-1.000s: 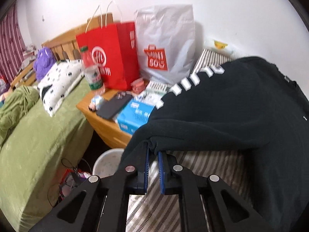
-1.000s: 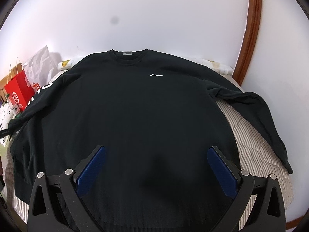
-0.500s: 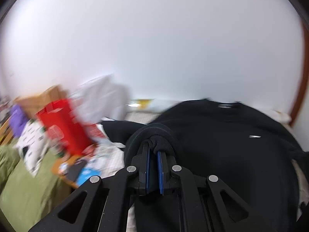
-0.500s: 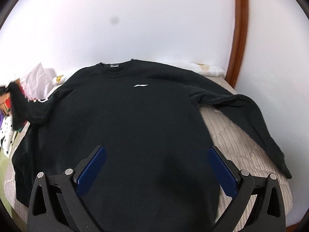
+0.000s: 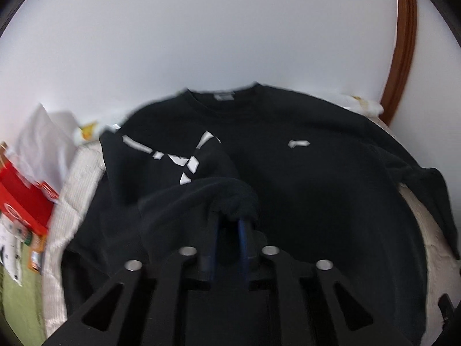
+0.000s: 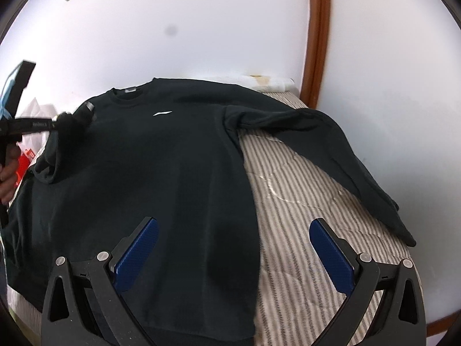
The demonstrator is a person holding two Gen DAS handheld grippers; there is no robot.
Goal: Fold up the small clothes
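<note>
One black sweatshirt (image 6: 161, 173) spread flat on striped bed (image 6: 291, 201), soft and floppy, best pinched at cuffs; left gripper (image 5: 229, 225) jaws opening around sleeve cuff (image 5: 230, 196), right gripper (image 6: 233, 248) jaws wide, empty

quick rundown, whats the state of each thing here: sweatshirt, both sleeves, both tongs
sweatshirt: spread flat, front up, on the striped bed
lettered sleeve: folded in over the chest, cuff between the left pads
other sleeve: stretched out on the bed, unfolded
left tongs: opening, cuff draped over the tips
right tongs: wide open, empty
</note>
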